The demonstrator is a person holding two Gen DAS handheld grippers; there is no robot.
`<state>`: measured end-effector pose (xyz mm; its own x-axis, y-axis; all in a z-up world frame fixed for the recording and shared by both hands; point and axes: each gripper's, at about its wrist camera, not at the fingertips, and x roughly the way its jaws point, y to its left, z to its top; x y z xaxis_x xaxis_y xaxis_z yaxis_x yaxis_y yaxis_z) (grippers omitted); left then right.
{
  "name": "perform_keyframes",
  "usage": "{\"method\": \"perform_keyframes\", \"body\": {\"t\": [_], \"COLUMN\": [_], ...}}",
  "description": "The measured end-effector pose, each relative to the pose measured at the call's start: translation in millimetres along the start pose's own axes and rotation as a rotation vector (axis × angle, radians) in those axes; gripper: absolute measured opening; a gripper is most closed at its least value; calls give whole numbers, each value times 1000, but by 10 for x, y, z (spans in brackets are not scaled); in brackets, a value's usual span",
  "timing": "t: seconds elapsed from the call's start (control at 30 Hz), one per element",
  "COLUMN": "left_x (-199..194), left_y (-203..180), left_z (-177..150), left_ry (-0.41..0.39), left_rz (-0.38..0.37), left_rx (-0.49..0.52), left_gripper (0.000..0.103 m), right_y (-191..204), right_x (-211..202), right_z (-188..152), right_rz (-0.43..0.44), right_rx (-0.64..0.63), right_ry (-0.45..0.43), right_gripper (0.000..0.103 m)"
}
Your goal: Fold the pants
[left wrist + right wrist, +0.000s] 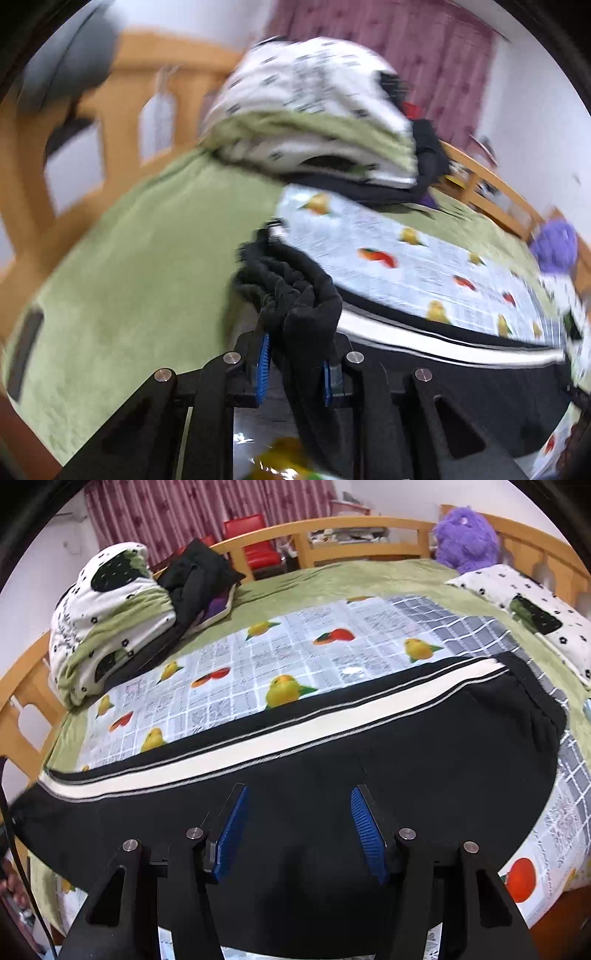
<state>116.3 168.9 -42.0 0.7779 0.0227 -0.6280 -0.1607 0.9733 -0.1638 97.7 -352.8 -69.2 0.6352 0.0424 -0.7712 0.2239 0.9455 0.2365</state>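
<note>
Left claw (295,363) is pinching a bunched black cuff end of the black track pants with a white side stripe (295,288), fabric wadded between the blue ribbed pads (263,363) and rising just ahead of them; left view is motion-blurred. Right claw (297,830) is spread, pads apart with nothing between them, hovering over the pants (332,760), which lie flat directly ahead and under it; contact with the cloth can't be judged. White stripe (258,744) runs crosswise just beyond the right claw's tips. Pants lie on a fruit-print gridded plastic sheet (295,646) that covers the green-blanketed bed (369,578). Far ahead-left of the right claw: folded white-and-green quilt bundle (107,605) with dark clothes (195,579) heaped against it. Far ahead-right: purple plush toy (465,539) at the wooden bed rail (332,526), and a white flower-print pillow (524,605) nearer. Red chair (255,542) and maroon curtain (184,513) beyond the rail.
</note>
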Motion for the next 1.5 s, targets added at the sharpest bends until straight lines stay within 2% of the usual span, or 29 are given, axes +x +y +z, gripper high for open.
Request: {"method": "perform_keyframes", "body": {"t": [0.03,0.1,0.23,0.3,0.37,0.5,0.67,0.8,0.9,0.93,1.03,1.07,1.1,1.2,1.3,1.43,1.5], "left_x": [-53,-122,-105,-88,-93,-64,112,338,310,240,27,-61,-180,-341,-407,-471,-443], "left_y": [-208,-598,-1412,-1835,-2188,-2812,-3211,-3245,-3156,-3097,-2889,-2789,-2648,-2366,-2033,-1557,-1323], "left_z": [42,78,119,82,-25,-463,-1126,-1579,-1718,-1702,-1582,-1530,-1459,-1292,-1105,-881,-819], "left_ry": [-10,-11,48,74,87,134,209,330,381,384,362,344,309,241,233,193,169], "left_rz": [-12,-36,-105,-130,-144,-229,-283,-286,-286,-288,-311,-316,-291,-211,-124,-58,-45], "left_rx": [42,110,204,264,316,396,434,420,429,431,405,396,390,398,384,331,273], "left_gripper": [19,18,17,17,17,17,17,20,27,33,54,66,69,70,70,70,72], "right_y": [-2,12,94,46,-13,-183,-500,-699,-765,-761,-659,-608,-553,-332,-77,320,441], "right_x": [-38,-129,-439,-505,-524,-593,-585,-572,-580,-569,-502,-479,-458,-409,-300,87,346], "right_z": [-26,-73,-221,-313,-345,-435,-499,-511,-524,-525,-528,-519,-507,-431,-347,-255,-261], "right_rz": [12,-20,-136,-213,-211,-226,-220,-181,-115,-99,-43,-31,-17,61,146,182,161], "right_rx": [-14,-58,-272,-321,-344,-360,-305,-238,-200,-198,-208,-211,-216,-217,-198,-192,-186], "right_ry": [-8,-39,-206,-246,-224,-217,-171,-129,-105,-96,-62,-53,-45,-14,41,159,198], "right_gripper": [57,57,59,60,60,60,60,60,60,60,60,60,60,60,61,64,68]}}
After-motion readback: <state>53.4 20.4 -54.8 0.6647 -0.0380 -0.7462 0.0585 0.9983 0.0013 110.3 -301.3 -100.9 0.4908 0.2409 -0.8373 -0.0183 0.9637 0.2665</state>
